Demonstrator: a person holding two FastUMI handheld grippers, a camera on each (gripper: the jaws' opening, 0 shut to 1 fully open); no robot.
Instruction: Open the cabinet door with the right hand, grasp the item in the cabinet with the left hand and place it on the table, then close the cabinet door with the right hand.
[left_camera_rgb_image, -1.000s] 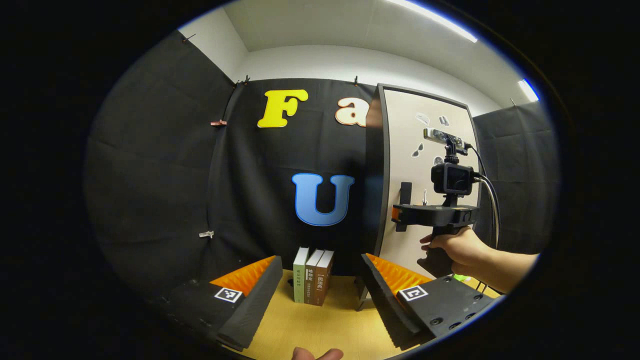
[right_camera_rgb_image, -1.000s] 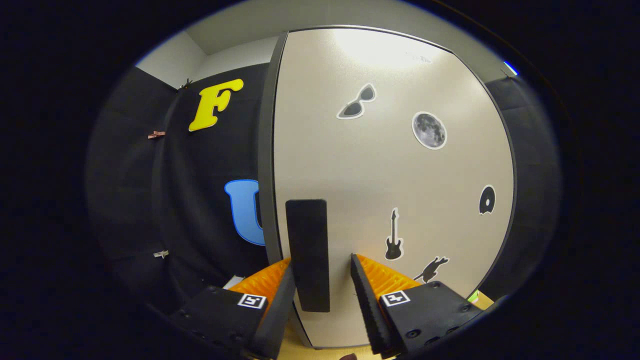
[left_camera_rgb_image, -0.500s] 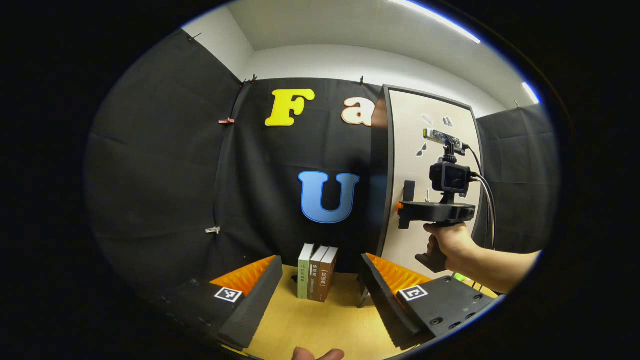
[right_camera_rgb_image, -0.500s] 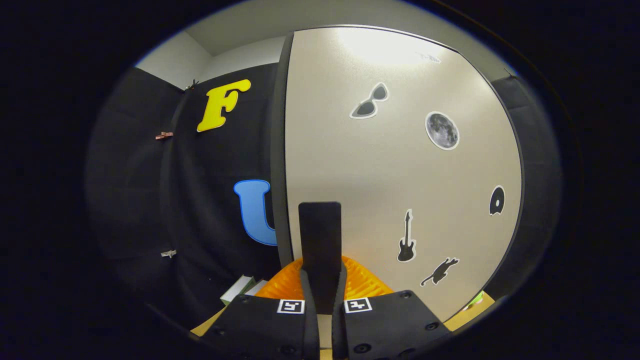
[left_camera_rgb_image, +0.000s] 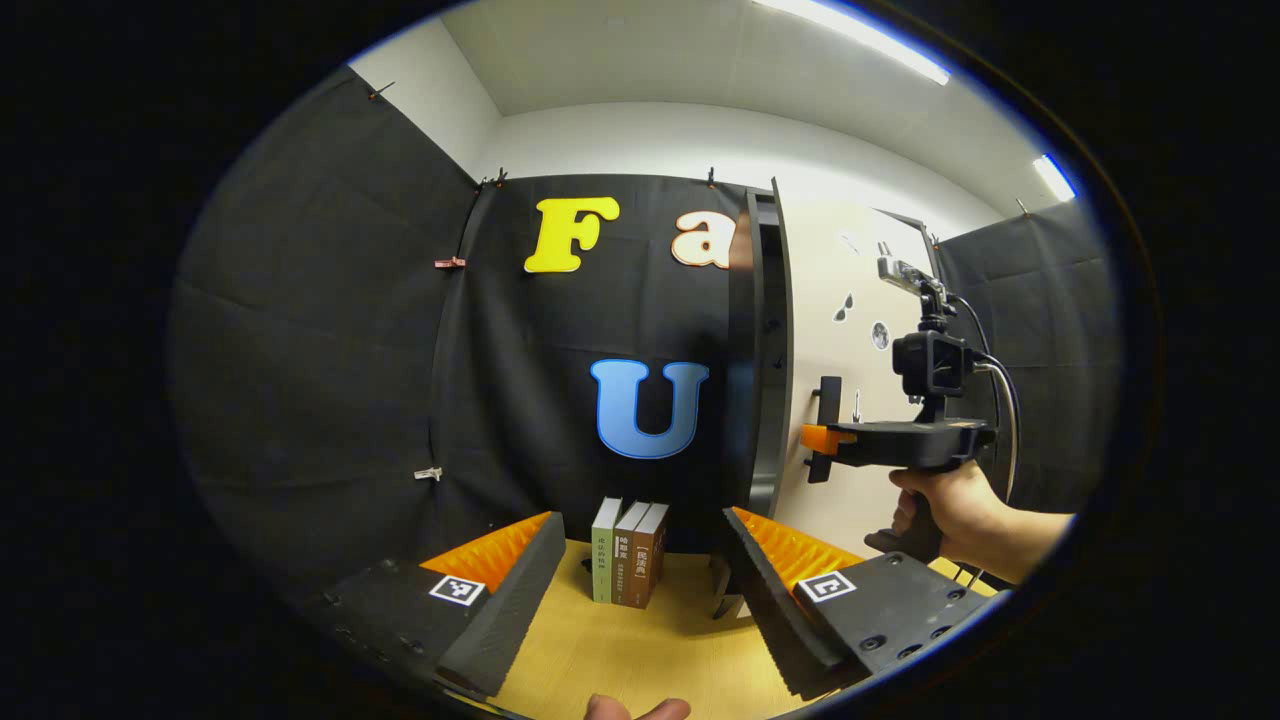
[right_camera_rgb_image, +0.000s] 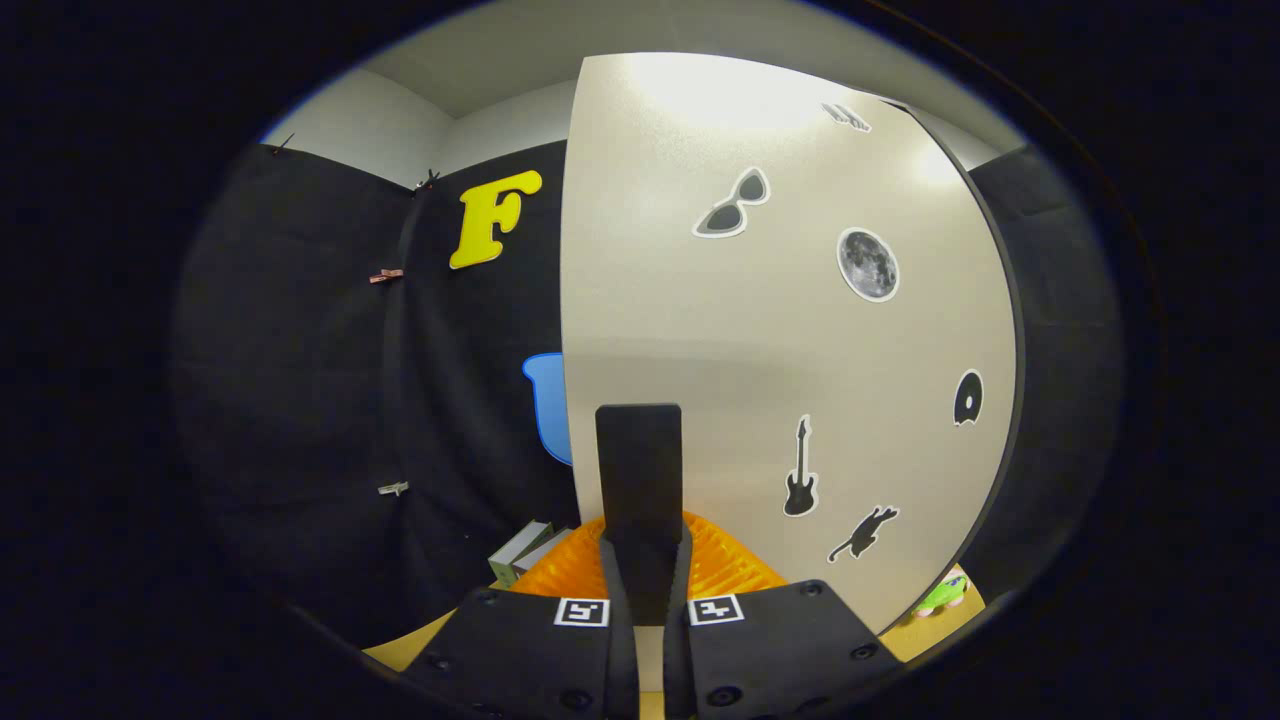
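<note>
The pale cabinet door (right_camera_rgb_image: 760, 330) with dark stickers stands slightly ajar, and a dark gap shows at its edge (left_camera_rgb_image: 775, 350). My right gripper (right_camera_rgb_image: 645, 545) is shut on the door's black vertical handle (right_camera_rgb_image: 640, 460), both fingers pressing it. In the left gripper view the same right gripper (left_camera_rgb_image: 815, 437) clamps the handle (left_camera_rgb_image: 828, 420), with a hand (left_camera_rgb_image: 950, 505) holding it. My left gripper (left_camera_rgb_image: 641, 520) hangs open over the wooden table (left_camera_rgb_image: 640, 650), empty, left of the cabinet. The cabinet's inside is hidden.
Three upright books (left_camera_rgb_image: 628, 555) stand on the table against the black cloth wall, left of the cabinet; they also show at the books (right_camera_rgb_image: 525, 550). A small green object (right_camera_rgb_image: 940, 595) lies low at the door's right edge. A fingertip (left_camera_rgb_image: 640, 708) shows at the bottom edge.
My right gripper went from open around the handle to shut on it. The door then swung out from the cabinet frame. The left gripper barely moved.
</note>
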